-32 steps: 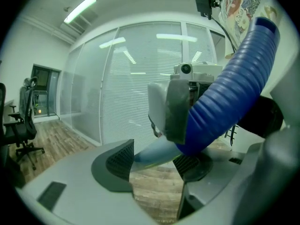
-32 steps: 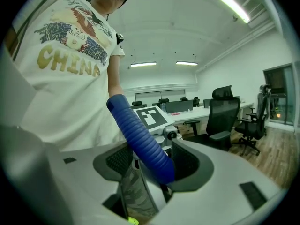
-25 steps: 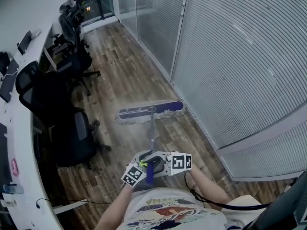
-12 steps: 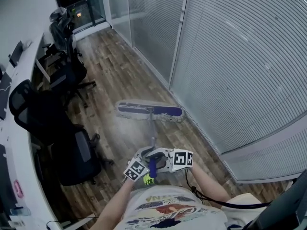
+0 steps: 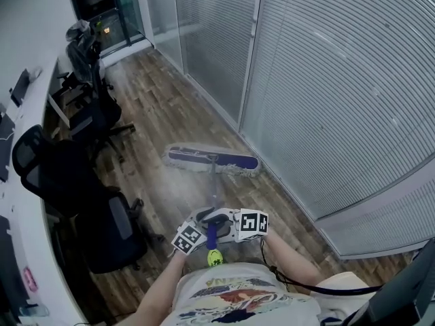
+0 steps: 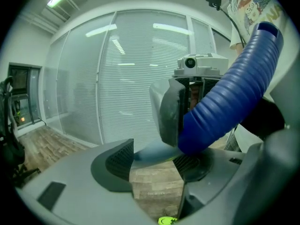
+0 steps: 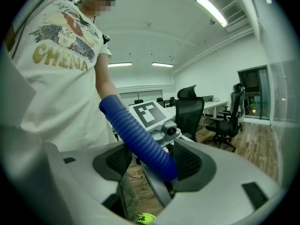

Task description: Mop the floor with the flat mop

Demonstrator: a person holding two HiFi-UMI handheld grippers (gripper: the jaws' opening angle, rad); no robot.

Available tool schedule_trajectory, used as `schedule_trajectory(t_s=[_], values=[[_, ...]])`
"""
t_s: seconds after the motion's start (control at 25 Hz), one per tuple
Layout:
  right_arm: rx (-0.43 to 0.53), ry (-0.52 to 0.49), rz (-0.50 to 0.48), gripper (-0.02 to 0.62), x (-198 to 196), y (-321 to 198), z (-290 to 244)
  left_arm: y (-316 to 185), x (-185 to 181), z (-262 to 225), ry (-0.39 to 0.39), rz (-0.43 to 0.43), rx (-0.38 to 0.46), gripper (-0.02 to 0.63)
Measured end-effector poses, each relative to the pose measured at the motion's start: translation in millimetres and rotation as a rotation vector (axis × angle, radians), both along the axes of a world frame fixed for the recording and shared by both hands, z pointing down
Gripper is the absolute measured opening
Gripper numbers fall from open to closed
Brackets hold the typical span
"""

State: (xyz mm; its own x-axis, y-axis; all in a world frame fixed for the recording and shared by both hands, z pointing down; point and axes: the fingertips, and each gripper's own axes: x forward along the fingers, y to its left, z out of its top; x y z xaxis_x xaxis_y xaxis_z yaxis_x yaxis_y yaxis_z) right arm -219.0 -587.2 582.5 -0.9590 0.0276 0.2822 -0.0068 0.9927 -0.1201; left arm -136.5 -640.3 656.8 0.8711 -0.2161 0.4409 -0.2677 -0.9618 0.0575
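The flat mop's blue head (image 5: 212,160) with its grey fringe lies across the wood floor (image 5: 160,111), close to the glass wall. Its pole (image 5: 214,192) runs back to a blue ribbed grip (image 5: 211,235) with a green end cap (image 5: 215,257). My left gripper (image 5: 202,228) and right gripper (image 5: 223,221) face each other in front of my chest, both shut on that grip. In the left gripper view, the left gripper (image 6: 154,159) holds the blue grip (image 6: 225,102), which crosses between its pads. In the right gripper view, the right gripper (image 7: 149,165) holds the blue grip (image 7: 140,137) the same way.
Black office chairs (image 5: 112,229) (image 5: 41,165) stand along a white desk (image 5: 24,216) on the left. A glass partition with blinds (image 5: 326,100) runs along the right. More chairs (image 5: 92,66) and a dark doorway (image 5: 102,2) sit at the far end.
The mop head has swung from slanting up to the right to slanting slightly down. Both grippers have drawn back toward my body, and the green end cap now shows below them.
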Motion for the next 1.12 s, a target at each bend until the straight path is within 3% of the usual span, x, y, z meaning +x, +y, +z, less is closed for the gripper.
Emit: schedule_trajectory(t_s=[0.24,0.44,0.8,1.12], values=[[0.007,0.015,-0.026,0.25,6.5,34.8,2.1,31.6,6.5,0.0,-0.014,-0.026,0.007,0.229],[0.013,0.017,-0.032,0.25,27.3,90.9,4.8,86.5,23.6,6.0,-0.05,-0.039,0.01,0.229],[0.022,-0.013,-0.102,0.25,86.7,240.1,6.8,230.6,76.9,11.9,-0.059,-0.118,0.004,0.229],[0.01,-0.031,-0.201,0.252,106.4,362.8,18.8,347.1,91.1,21.1,-0.025,-0.234,-0.018,0.229]])
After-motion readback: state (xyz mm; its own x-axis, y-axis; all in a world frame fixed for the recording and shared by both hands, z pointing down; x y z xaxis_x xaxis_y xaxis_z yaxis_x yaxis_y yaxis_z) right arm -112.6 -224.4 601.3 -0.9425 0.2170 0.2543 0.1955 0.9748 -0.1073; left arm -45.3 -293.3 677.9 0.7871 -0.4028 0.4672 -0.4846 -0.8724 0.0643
